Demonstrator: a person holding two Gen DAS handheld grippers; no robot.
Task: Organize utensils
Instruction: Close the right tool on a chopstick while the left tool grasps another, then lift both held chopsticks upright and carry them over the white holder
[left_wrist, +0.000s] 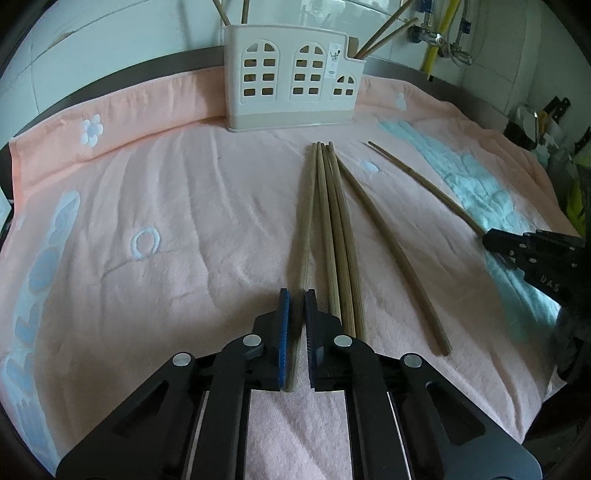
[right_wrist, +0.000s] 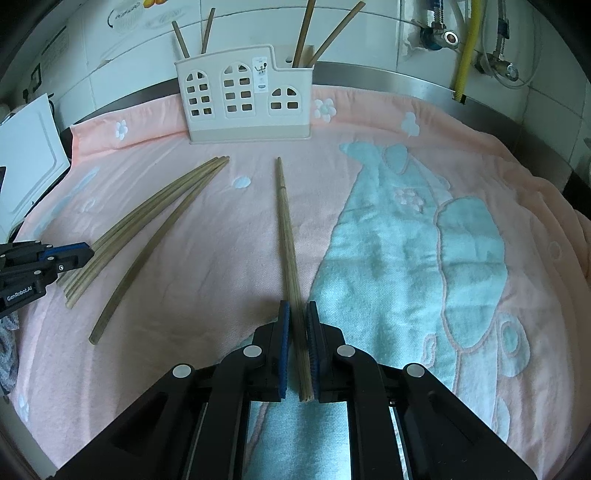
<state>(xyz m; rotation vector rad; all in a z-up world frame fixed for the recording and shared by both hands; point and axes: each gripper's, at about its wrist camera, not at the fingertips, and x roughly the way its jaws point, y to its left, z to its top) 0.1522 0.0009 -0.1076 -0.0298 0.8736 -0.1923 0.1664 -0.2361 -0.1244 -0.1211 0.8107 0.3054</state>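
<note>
Left wrist view: left gripper (left_wrist: 297, 295) has its fingers nearly together around the near end of the leftmost chopstick (left_wrist: 308, 206) of a bundle (left_wrist: 334, 229) lying on the pink towel (left_wrist: 166, 221); whether the pads actually grip it cannot be told, as a thin gap shows beside the stick. One more stick (left_wrist: 391, 243) lies just right of the bundle.

Right wrist view: right gripper (right_wrist: 297, 308) pinches the near end of a separate chopstick (right_wrist: 286, 229), the stick running forward toward the holder (right_wrist: 245, 99). The holder stands upright at the far edge of the towel, several sticks already standing in its end compartments.

Judged step: pick-up stage, both tools on a stick, none lifted clear as far as visible. Roughly half the sticks appear still to lie on the towel.

Next move calls for: firm closure, lifting the near ends, tilting each stick upright, then lowering it tip-first into a compartment opening without knocking the light holder.
</note>
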